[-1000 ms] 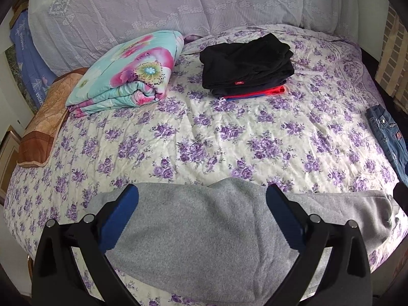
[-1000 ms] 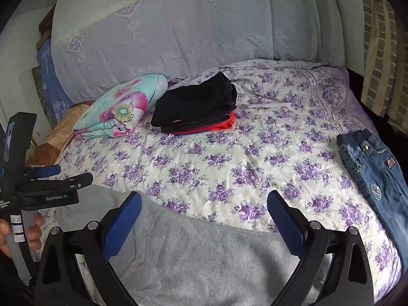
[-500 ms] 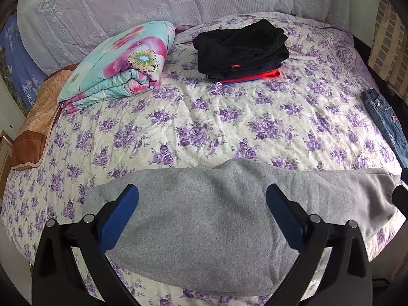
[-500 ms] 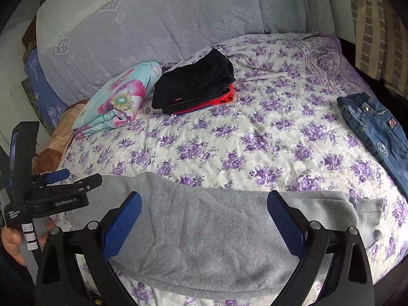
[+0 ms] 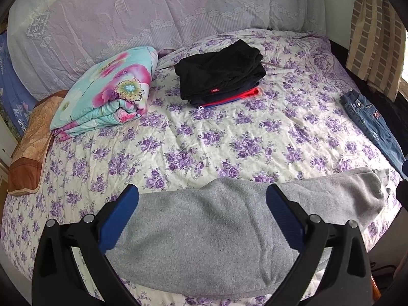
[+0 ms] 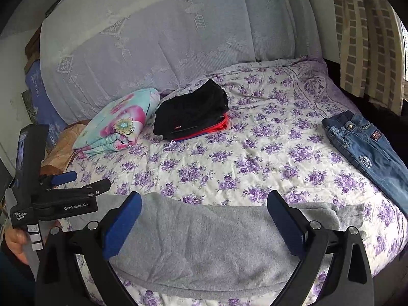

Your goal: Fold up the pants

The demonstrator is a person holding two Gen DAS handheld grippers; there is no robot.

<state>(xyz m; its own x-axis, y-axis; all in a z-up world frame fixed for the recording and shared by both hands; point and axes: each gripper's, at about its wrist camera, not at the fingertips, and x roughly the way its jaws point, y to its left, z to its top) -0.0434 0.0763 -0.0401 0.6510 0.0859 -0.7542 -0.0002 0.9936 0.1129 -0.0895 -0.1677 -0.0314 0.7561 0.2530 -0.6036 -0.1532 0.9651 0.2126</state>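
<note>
1. We look over a bed covered in a cream quilt with purple flowers; a pale lace-patterned cover rises behind its far edge.
2. The grey pants lie flat along the bed's near edge, their long axis running side to side, parallel to that edge. The cuffed end points toward the near right corner; the broader end reaches toward the near left corner, under the left tool.
3. A folded floral blanket in turquoise and pink sits by the far left corner, well clear of the pants.
4. A stack of folded dark clothes, with a red layer near the bottom, rests close to the far edge, just beside the blanket.
5. Blue jeans lie along the right edge, near the cuffed end but apart from it.
6. An orange-brown cloth hangs over the left edge.
7. Between the pants and the far items the quilt is open; nothing lies on the pants.
8. Our left gripper is above the middle of the pants, jaws spread wide, gripping nothing.
9. Our right gripper is above the pants nearer the cuffed end, jaws equally wide apart and empty.
10. In the right wrist view a hand holds the left tool's handle at the near left corner.
</note>
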